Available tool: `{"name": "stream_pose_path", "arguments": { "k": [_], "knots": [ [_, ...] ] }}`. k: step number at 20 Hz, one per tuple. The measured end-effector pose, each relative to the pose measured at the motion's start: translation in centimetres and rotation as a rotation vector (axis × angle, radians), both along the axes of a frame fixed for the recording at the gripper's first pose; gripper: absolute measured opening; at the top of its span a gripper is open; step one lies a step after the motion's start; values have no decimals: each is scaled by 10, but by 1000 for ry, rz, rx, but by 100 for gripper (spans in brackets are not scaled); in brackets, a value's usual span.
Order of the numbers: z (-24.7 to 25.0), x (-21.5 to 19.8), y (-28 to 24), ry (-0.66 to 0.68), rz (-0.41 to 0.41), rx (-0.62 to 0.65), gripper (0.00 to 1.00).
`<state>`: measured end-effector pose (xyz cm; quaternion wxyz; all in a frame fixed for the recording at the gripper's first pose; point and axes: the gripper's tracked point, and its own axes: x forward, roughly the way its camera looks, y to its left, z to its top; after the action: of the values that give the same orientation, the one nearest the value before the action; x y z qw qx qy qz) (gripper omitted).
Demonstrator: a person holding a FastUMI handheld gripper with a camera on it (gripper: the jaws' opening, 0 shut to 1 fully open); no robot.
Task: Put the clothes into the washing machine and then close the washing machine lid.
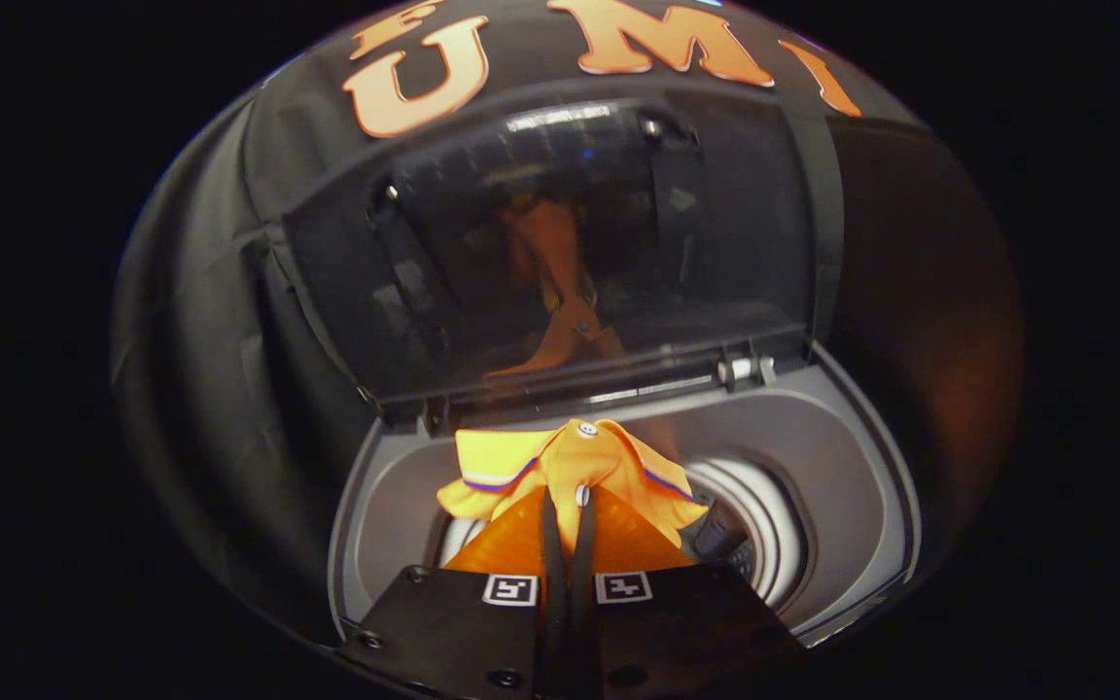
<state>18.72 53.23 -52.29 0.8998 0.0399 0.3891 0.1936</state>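
Observation:
An orange and yellow shirt with a buttoned collar hangs between my fingers, over the round drum opening of the top-loading washing machine. My gripper is shut on the shirt, its fingers pressed together on the fabric just below the collar. The machine's dark see-through lid stands raised behind the opening, and the shirt's reflection shows in it.
The grey rim of the machine's top surrounds the drum. A lid hinge sits at the back right of the opening. Black booth cloth hangs behind and beside the machine.

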Motion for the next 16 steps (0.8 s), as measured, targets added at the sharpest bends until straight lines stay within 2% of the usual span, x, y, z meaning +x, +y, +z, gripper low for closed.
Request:
{"name": "stream_pose_path", "arguments": {
  "k": [2, 7, 11, 14, 15, 16],
  "knots": [
    [-26, -5, -2, 96, -17, -31, 8],
    [-53, -3, -7, 230, -67, -69, 9],
    [-53, -4, -5, 270, -60, -82, 8],
    [-43, 0, -4, 245, -55, -75, 8],
    [-43, -3, -3, 262, -57, -69, 9],
    [-42, -7, -7, 282, -65, -81, 18]
  ]
}}
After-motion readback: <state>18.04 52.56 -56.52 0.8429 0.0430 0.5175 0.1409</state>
